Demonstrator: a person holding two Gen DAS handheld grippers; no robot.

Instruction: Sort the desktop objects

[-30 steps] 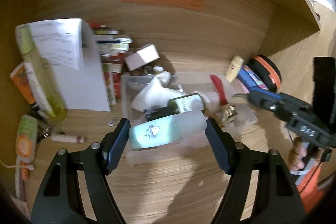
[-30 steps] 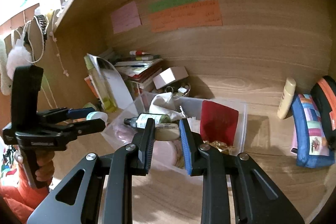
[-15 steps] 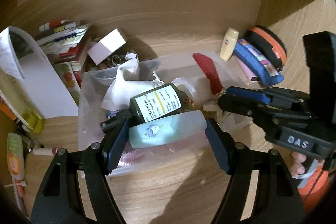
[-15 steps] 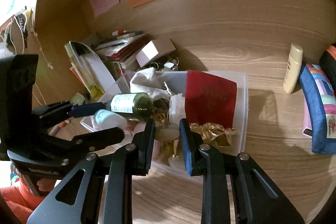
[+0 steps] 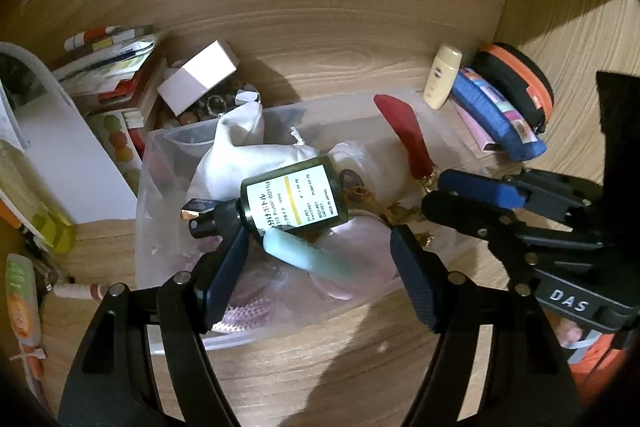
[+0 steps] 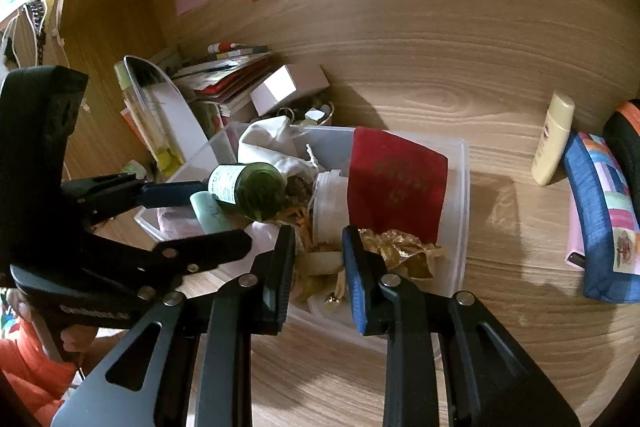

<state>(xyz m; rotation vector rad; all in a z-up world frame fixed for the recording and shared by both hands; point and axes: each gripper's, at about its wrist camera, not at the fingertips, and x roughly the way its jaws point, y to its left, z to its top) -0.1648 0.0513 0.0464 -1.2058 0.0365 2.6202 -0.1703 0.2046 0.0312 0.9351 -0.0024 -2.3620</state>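
The mint-green tube [image 5: 308, 259] lies inside the clear plastic bin [image 5: 280, 327], at its near side, right between the jaws of the left gripper [image 5: 318, 245]. Its long axis runs slantwise: one end sits by the left-hand pad, while the other stops short of the right-hand pad with pink contents showing in the gap. So these jaws stand apart and are not pressing it at both ends. The left hand is the nearer one.

The tube is smooth, matte and cylindrical. Touching it from deeper in the bin is a dark green pump bottle [image 5: 294, 201] on its side, glossy, white-labelled, its black pump pointing to the bin's left wall. A soft white cloth bag [image 5: 240, 151] is slumped behind that.

The right gripper [image 6: 320, 239] hovers over the bin's near-right corner, jaws narrowed to a slit above crumpled gold foil [image 6: 400, 247]. I cannot tell whether they pinch it. A flat red pouch [image 6: 396, 187] leans upright just beyond
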